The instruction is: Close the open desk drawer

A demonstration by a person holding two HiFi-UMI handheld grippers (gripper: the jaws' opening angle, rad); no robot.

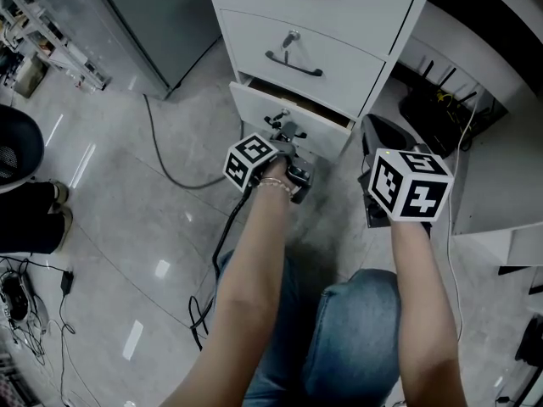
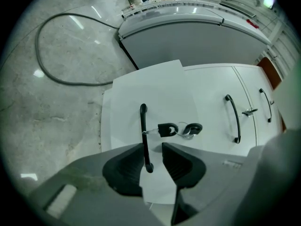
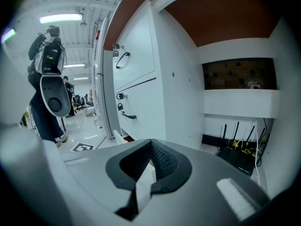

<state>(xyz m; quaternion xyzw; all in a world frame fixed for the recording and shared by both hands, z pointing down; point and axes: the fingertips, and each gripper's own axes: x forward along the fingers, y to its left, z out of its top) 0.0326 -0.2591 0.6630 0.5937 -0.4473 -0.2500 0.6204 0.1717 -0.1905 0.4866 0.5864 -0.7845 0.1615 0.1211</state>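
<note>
The job is barely begun: the bottom drawer [image 1: 263,108] of the white cabinet [image 1: 322,24] stands out from the carcass, with a strip of brown interior [image 1: 297,104] showing above its front, while the drawers above sit flush. The left gripper [image 2: 151,146] is up against that front, its tongs a narrow way apart with the black handle [image 2: 143,131] running between them; the gap looks wider than the bar, so I would call it straddled, not clamped. A bunch of keys [image 2: 178,129] hangs from the lock just beside the handle. The right gripper [image 3: 150,145] is held well off at the cabinet's side, tongs brought together at the tips on nothing. All that seems left is the push home. From above, the marker cube and the hand cover the left tongs, and I can't see what the drawer holds or whether either pad touches the bar.
</note>
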